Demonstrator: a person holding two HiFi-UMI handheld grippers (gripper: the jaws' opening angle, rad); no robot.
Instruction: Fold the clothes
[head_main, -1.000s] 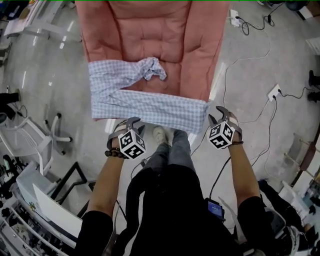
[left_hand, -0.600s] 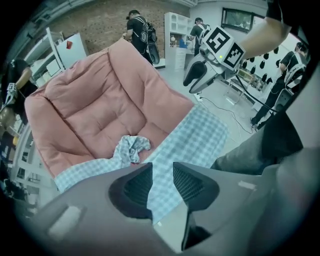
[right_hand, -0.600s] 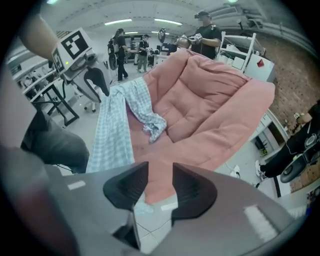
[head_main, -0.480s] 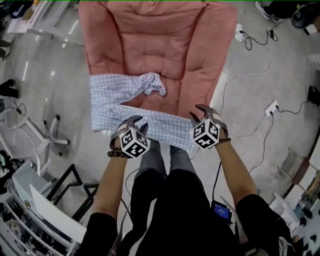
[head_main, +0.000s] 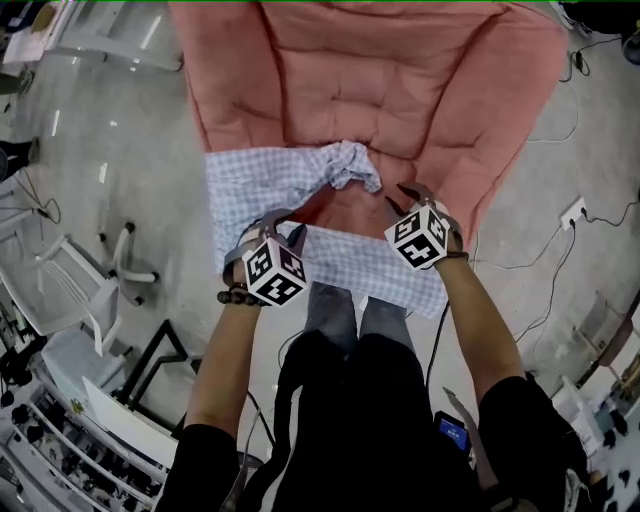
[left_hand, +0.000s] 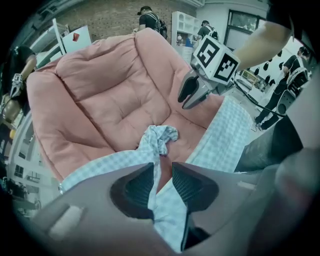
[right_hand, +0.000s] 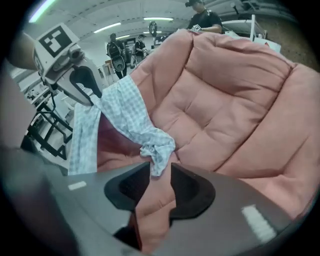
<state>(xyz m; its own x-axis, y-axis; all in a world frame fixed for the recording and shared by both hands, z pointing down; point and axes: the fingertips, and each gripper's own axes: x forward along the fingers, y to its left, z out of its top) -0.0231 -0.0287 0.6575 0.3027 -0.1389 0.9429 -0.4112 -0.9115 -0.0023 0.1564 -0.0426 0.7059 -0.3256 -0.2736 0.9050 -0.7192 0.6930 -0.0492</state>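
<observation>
Noted: light blue-and-white checked fabric garment (head_main: 262, 185), partly spread across front edge of pink quilted padded chair (head_main: 380, 90). One end twisted into a crumpled bunch at seat centre. Near strip draped over front lip. Near-left edge pinched in left gripper (left_hand: 161, 170), raised.

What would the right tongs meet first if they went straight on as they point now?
Probably the bunched end of the checked cloth, or the pink cushion beside it; depth is unclear. The right tongs have just been closing, gripping nothing.

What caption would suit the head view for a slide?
From above: left hand-held gripper pinches a checked garment lying on a pink cushion.
</observation>
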